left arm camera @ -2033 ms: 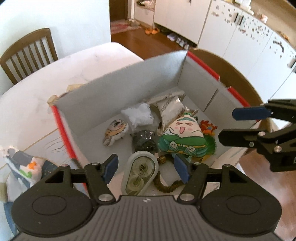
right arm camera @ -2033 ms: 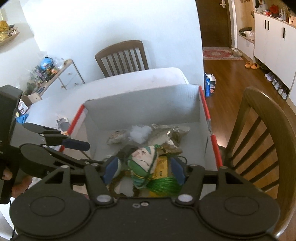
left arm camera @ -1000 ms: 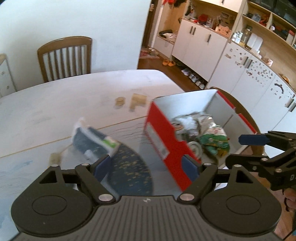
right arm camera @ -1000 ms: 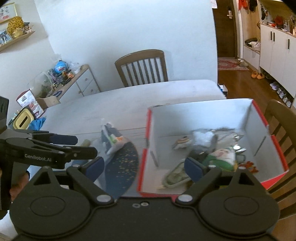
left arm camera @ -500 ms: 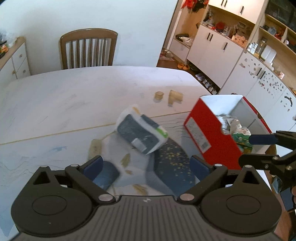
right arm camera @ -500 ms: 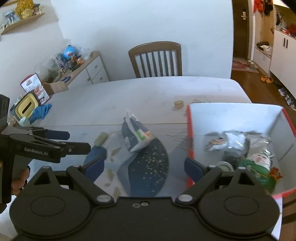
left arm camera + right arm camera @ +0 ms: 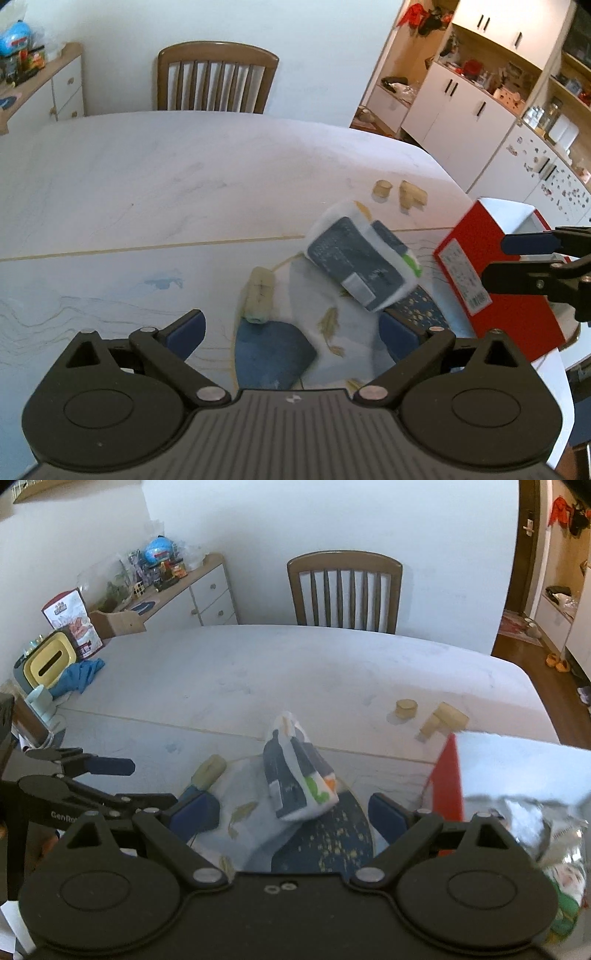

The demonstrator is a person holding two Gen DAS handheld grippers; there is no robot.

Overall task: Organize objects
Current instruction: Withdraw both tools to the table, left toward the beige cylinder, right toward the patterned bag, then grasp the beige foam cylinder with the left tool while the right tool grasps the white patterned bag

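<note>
A dark blue and white packet [image 7: 360, 258] [image 7: 295, 779] lies tilted on a blue patterned cloth [image 7: 273, 350] [image 7: 325, 838] on the white table. A cream roll [image 7: 260, 295] [image 7: 210, 771] rests at the cloth's left edge. My left gripper [image 7: 291, 330] [image 7: 114, 781] hangs over the cloth, open wide, nothing between its fingers. Beside it my right gripper [image 7: 291, 812] [image 7: 517, 260] is open and empty too, near the packet. The red box [image 7: 498, 277] [image 7: 447, 782] with several toys inside stands at the right.
Two small wooden pieces [image 7: 382, 188] [image 7: 445, 718] lie beyond the packet. A chair [image 7: 343, 590] stands at the table's far side. A yellow tissue box [image 7: 48, 661] and blue rag [image 7: 79, 675] sit at the far left, white cabinets [image 7: 461, 114] to the right.
Both views have swung left, away from the box's inside to the table. The box has slid to the right edge; packet and cloth are now in the middle. The left jaws stand wider.
</note>
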